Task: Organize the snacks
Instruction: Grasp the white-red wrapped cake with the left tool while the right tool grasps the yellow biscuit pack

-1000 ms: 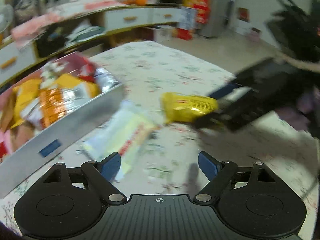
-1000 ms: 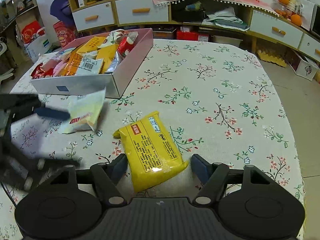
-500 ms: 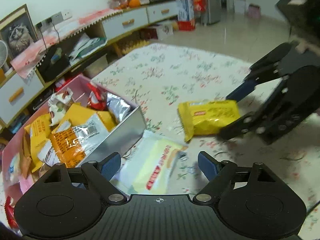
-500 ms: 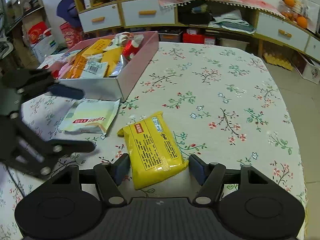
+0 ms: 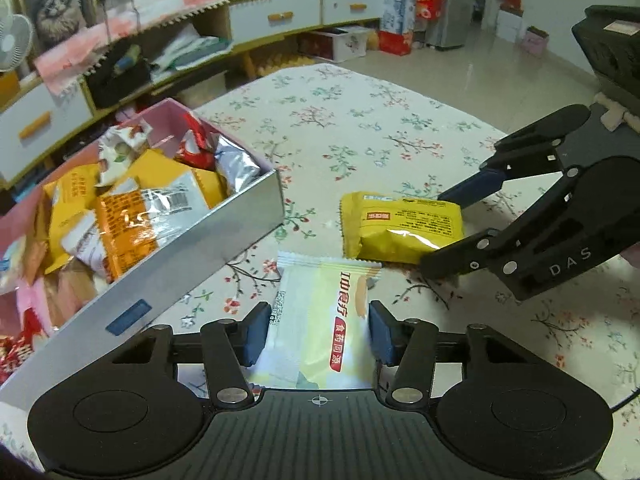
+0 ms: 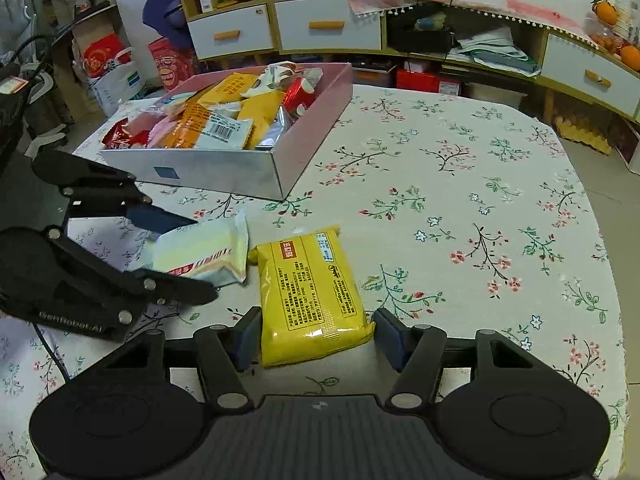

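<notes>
Lying between each gripper's spread fingers: pale packet left, yellow packet right.

left hand-held gripper open, right hand-held gripper open

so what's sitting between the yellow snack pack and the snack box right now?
Right wrist view: only bare floral tablecloth separates the yellow pack from the box. The pale pack, off to the left, touches the yellow pack's corner.

Glossy plastic yellow packet, matt floral tablecloth, smooth silvery box, matt black grippers.
</notes>
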{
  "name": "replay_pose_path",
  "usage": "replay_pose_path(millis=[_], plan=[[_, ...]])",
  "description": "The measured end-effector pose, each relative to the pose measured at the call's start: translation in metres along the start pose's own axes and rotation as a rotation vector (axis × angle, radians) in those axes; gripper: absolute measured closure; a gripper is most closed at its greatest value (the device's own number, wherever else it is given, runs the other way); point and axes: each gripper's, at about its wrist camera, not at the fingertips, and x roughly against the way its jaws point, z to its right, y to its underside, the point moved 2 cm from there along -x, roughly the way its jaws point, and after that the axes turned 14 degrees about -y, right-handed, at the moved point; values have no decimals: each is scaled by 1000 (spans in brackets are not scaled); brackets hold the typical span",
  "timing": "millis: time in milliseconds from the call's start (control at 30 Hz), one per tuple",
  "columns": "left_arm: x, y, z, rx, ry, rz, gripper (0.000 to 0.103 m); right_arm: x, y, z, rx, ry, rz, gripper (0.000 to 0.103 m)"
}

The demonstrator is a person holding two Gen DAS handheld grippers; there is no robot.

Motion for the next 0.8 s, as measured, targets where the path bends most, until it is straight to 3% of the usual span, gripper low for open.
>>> replay_pose_path(millis=[167, 333, 633, 800], plan=[[-1, 0, 2, 52, -54, -6, 48, -3, -2, -3, 17, 28, 12, 70], [0, -4, 6, 109, -127, -48, 53, -9, -2, -4, 41, 49, 12, 69], [5, -2, -5, 216, -193, -98, 57, -16, -7, -14, 70, 64, 10, 80], [16, 0, -17, 275, -195, -107, 58, -15, -11, -21, 57, 55, 1, 81]])
